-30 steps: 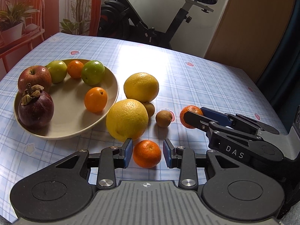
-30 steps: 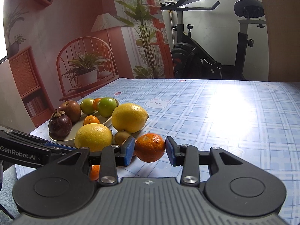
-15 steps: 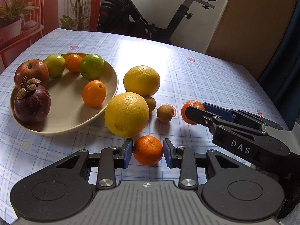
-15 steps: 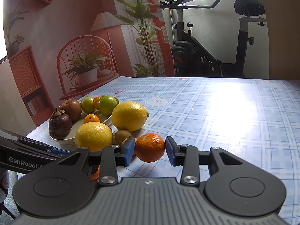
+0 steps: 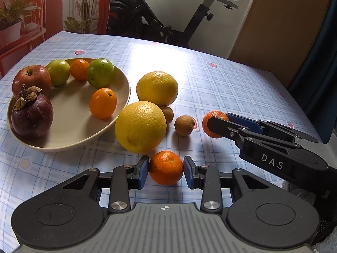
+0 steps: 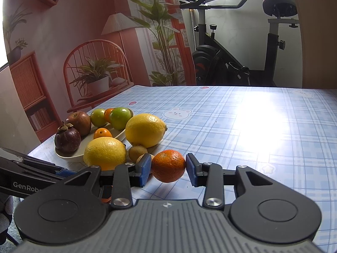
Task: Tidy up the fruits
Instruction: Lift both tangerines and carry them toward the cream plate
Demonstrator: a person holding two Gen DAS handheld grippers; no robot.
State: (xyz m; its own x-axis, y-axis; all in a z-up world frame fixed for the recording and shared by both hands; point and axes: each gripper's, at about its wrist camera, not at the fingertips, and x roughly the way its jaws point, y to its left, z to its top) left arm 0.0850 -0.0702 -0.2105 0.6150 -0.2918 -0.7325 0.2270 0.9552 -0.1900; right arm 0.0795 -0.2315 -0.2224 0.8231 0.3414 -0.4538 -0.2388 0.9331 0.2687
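Mandarins (image 5: 166, 167) (image 6: 168, 165), light and soft-skinned: both grippers (image 5: 165, 172) (image 6: 168, 171) have jaws clamped across their middles; plate (image 5: 69, 113) at ten o'clock.

Checked table (image 5: 221, 80), bowl (image 5: 124, 88), lemons (image 5: 140, 126), tangerines (image 5: 166, 167)

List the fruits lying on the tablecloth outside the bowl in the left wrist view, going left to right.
Front yellow citrus → mandarin between the left tongs → small brown fruit → mandarin in the right tongs. The rear yellow citrus and the brown fruit tucked under it overlap these, so they are left out.
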